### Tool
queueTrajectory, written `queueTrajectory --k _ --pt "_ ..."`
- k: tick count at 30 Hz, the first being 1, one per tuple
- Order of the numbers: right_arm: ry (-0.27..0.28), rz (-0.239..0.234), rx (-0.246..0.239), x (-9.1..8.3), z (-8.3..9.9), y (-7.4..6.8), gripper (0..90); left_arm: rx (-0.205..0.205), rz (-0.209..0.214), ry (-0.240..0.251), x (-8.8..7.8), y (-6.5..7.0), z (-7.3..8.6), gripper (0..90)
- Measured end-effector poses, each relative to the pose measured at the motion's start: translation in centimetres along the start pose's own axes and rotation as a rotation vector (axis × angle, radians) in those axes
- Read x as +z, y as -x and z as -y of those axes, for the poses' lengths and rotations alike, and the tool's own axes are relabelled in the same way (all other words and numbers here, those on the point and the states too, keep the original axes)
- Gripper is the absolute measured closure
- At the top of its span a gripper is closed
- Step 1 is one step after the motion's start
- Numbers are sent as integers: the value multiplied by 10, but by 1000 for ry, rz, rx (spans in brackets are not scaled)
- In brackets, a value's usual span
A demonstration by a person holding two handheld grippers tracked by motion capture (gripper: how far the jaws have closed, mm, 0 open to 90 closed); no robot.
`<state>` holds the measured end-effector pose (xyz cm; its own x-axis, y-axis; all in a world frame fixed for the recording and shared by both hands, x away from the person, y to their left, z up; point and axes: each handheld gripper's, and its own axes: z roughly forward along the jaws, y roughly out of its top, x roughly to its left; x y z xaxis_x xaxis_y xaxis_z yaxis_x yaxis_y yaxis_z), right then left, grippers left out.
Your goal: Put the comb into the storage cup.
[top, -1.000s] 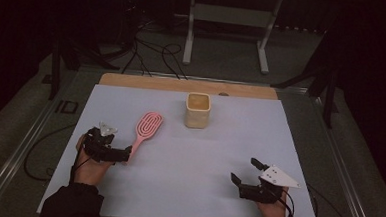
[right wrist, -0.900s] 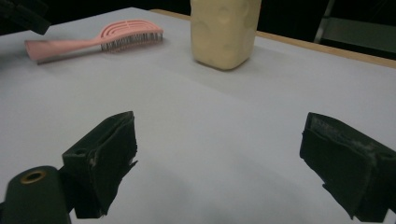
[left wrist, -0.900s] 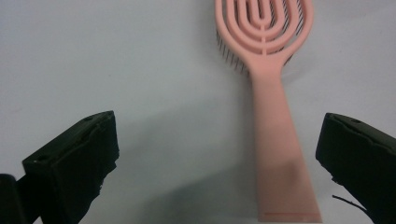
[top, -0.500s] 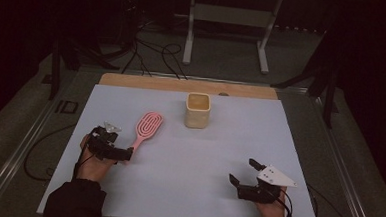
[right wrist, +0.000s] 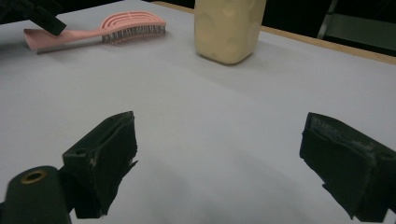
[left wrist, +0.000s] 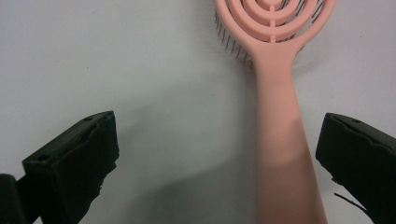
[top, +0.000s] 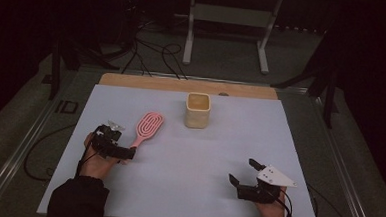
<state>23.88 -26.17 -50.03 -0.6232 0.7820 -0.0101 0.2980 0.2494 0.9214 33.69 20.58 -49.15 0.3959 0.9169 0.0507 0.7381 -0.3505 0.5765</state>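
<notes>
Matte grey table [top: 188,158]: a smooth pink plastic hairbrush [top: 147,127], looped head, now has its handle between the wide-spread left gripper [left wrist: 217,158], which has moved nearer; the right gripper [top: 241,172] is released.

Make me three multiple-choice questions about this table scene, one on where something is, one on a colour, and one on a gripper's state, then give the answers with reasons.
1. Where does the cup stand?
A. right of the hairbrush head, toward the table's far edge
B. between the right gripper's jaws
C. on the floor

2. What colour is the hairbrush?
A. blue
B. pink
C. black

3. How does the left gripper stand?
A. shut on the cup
B. shut, holding nothing
C. open, jaws on either side of the brush handle

Answers:
1 A, the high view shows it there.
2 B, plain in both gripper views.
3 C, the left gripper view shows gaps between jaws and handle.
</notes>
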Motion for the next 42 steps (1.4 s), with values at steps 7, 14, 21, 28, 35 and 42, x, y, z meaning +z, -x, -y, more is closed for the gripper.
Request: queueTrajectory --k 7,14,21,28,35,42 --pt "0 -1 -2 0 0 0 106 -2 1 -11 2 0 -2 0" --pt "-1 1 -2 0 0 0 106 6 0 -30 5 1 -8 0" --pt "-1 2 -2 0 0 0 106 16 1 -56 10 4 -14 0" --pt "-2 2 -3 0 0 0 106 30 11 -94 14 6 -19 8" --pt "-4 2 -6 0 0 1 106 18 24 -146 20 7 -25 41" --pt "-3 5 -4 0 0 1 106 14 42 -201 25 6 -30 102"
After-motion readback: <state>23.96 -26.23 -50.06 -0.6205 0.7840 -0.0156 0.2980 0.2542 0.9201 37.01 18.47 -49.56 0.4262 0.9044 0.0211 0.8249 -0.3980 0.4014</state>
